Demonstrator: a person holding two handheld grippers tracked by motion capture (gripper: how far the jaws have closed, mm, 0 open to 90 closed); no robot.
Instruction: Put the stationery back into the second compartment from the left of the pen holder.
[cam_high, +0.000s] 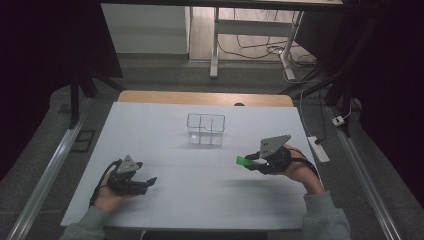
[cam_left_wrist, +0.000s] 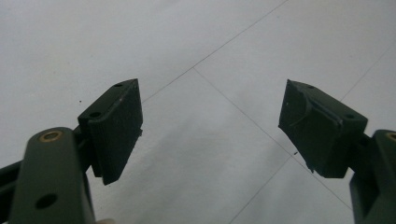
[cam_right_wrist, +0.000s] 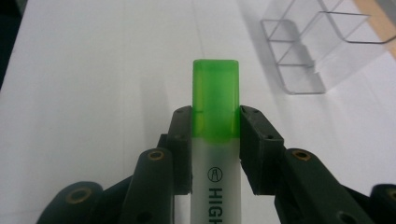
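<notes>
Highlighter (cam_right_wrist: 215, 140) sits clamped in my right gripper (cam_right_wrist: 215, 126): both pads press its sides where the green cap meets the pale barrel, and the cap sticks out forward past the jaws. In the high view the right gripper (cam_high: 260, 161) is off the white table (cam_high: 200, 200), right of centre, with the highlighter's (cam_high: 245, 160) green end pointing left. Clear divided box (cam_high: 205, 129) stands upright near the middle of the table, farther from me than the marker and apart from it; in the right gripper view the box (cam_right_wrist: 322, 51) lies ahead and to the right. My left gripper (cam_left_wrist: 210, 126) has its jaws spread wide with nothing between them, bare table (cam_left_wrist: 196, 46) beneath. In the high view the left gripper (cam_high: 145, 182) rests low at the near left.
</notes>
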